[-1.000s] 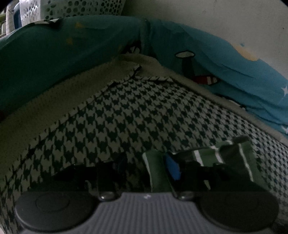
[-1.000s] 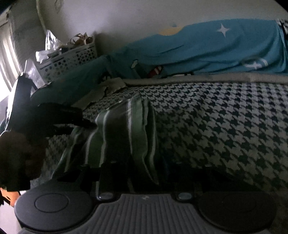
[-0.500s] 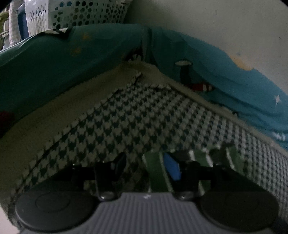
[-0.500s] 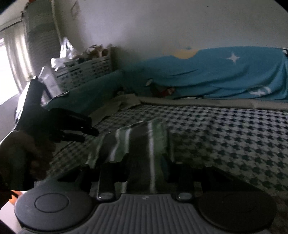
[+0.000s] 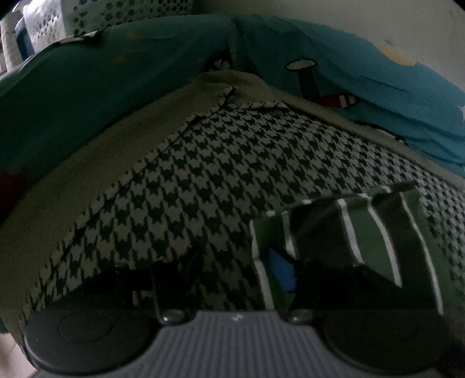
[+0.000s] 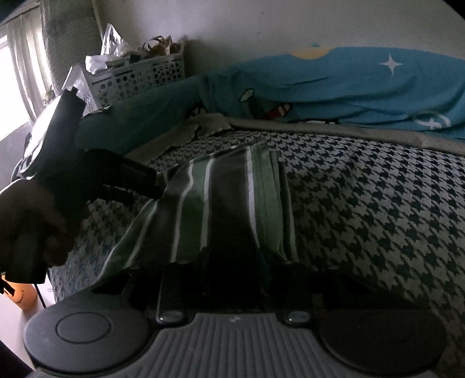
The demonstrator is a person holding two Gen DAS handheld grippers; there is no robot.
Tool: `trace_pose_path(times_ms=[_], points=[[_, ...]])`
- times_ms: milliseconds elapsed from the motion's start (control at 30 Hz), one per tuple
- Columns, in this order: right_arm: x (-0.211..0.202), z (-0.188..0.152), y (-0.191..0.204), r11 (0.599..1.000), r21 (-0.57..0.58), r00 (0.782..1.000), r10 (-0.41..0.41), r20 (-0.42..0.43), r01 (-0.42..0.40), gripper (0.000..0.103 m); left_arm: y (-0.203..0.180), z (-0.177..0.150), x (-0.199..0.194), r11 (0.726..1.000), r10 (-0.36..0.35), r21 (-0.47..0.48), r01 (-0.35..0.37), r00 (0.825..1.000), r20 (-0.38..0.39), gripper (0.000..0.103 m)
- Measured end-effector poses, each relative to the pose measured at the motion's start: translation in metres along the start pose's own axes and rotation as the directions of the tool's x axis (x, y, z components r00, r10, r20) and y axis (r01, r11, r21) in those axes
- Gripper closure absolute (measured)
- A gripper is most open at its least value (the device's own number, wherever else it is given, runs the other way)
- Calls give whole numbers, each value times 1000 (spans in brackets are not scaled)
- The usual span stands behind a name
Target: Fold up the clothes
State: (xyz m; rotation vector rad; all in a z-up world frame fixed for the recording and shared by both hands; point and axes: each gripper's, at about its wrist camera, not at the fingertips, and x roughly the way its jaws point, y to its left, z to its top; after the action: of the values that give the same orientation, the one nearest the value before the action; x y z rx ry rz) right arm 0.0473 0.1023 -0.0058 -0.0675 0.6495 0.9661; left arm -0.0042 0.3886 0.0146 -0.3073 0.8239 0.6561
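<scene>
Since a moment ago the green striped garment (image 6: 221, 203) lies more spread over the houndstooth blanket (image 6: 363, 209), before the teal cover (image 6: 348, 87). At the wall, a perforated basket (image 6: 139, 78) holds bags and paper. Right gripper (image 6: 234, 261) is closing on the garment's near edge; left gripper (image 5: 232, 270) is opening, one finger (image 5: 283, 270) against its side.

Right gripper (image 6: 232, 261) fingertips lost in shadow under striped garment (image 6: 221, 203); grip unclear. Basket (image 5: 96, 14) cut by top edge.
</scene>
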Motion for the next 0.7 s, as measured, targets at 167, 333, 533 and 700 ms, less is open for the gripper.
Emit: trace_pose_path(times_ms=[167,333,533,700], points=[[-10,5,5,1000,7,1000,4,22,-4,71,0,4,-14,1000,-2,-27,3,1000,13,50],[-10,8,21,998,-2,997,68,24,-68,71,-8,10,-32,994,-91,-50,93,995,40,50],[1,-2,37,990,2,990,139,-15,-139,71,-32,15,-31,989,-146,16,146,989,23,49],[11,-8,47,987,-14,986,161,-42,-162,71,-38,13,-23,988,-150,31,150,989,-4,46]])
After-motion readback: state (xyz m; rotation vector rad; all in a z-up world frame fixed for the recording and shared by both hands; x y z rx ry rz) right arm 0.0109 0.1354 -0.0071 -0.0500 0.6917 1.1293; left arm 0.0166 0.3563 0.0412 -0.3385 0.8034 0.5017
